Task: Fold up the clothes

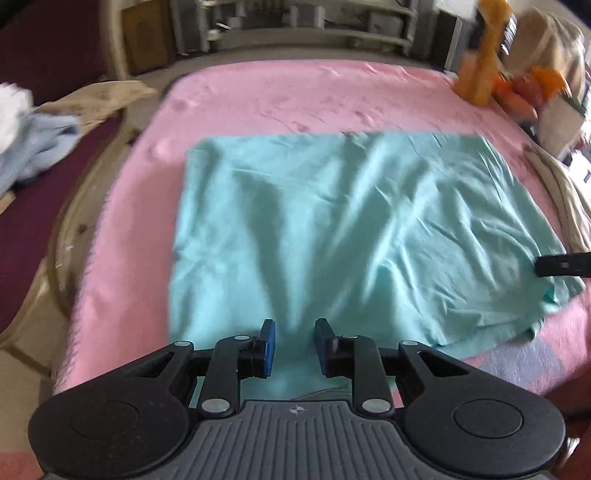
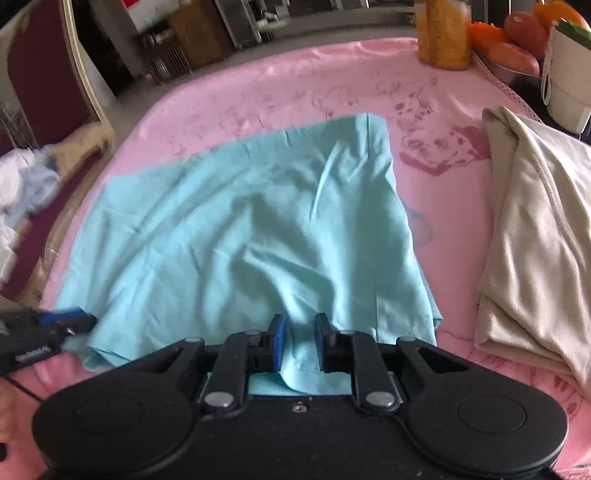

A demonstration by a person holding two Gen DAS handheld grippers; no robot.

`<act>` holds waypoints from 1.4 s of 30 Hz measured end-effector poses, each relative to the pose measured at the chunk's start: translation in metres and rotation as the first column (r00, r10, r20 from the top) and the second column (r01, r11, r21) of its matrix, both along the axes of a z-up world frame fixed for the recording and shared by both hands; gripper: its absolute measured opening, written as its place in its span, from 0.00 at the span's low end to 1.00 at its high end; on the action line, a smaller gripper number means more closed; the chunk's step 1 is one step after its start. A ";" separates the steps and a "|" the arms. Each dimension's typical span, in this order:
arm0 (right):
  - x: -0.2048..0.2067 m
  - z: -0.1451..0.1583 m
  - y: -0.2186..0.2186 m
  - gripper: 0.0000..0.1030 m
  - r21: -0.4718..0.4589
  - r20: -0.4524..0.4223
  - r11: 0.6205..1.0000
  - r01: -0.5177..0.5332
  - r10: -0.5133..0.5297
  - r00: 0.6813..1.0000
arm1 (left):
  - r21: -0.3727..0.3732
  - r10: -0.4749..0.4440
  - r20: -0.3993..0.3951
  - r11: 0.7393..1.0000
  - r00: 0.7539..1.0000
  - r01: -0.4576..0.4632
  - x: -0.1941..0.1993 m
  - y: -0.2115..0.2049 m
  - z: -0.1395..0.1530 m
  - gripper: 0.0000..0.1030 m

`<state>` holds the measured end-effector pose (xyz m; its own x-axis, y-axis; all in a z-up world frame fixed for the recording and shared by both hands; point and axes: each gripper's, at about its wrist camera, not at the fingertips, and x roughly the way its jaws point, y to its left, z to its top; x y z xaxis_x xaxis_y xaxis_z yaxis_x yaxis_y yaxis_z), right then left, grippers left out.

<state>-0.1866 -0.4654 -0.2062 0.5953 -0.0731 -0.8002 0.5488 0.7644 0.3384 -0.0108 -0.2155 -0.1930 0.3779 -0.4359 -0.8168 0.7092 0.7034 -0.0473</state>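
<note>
A teal garment [image 1: 332,236] lies spread flat on the pink blanket [image 1: 258,96]; it also shows in the right wrist view [image 2: 251,236]. My left gripper [image 1: 294,339] is open over the garment's near edge, with cloth lying between and under its fingers. My right gripper [image 2: 300,338] is open over the near right part of the garment, where a raised fold of cloth runs into the gap between its fingers. The right gripper's finger shows at the right edge of the left wrist view [image 1: 561,264]. The left gripper shows at the left of the right wrist view [image 2: 48,325].
A folded beige garment [image 2: 532,236] lies on the pink blanket [image 2: 258,92] to the right. A yellow container [image 2: 443,33], fruit [image 2: 517,37] and a white container [image 2: 569,81] stand at the far right corner. A pile of white and blue clothes [image 1: 33,140] lies on a chair at left.
</note>
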 end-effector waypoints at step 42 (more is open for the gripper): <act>-0.083 -0.038 -0.025 0.37 0.411 0.117 0.821 0.397 -0.479 0.870 | 0.009 0.227 -0.079 0.974 0.971 -0.227 0.008 0.042 -0.017 0.31</act>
<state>-0.2695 -0.4905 -0.2443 0.7233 -0.0962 -0.6838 0.6815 0.2590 0.6845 -0.0024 -0.1730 -0.2100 0.4016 -0.3460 -0.8479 0.5250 0.8456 -0.0965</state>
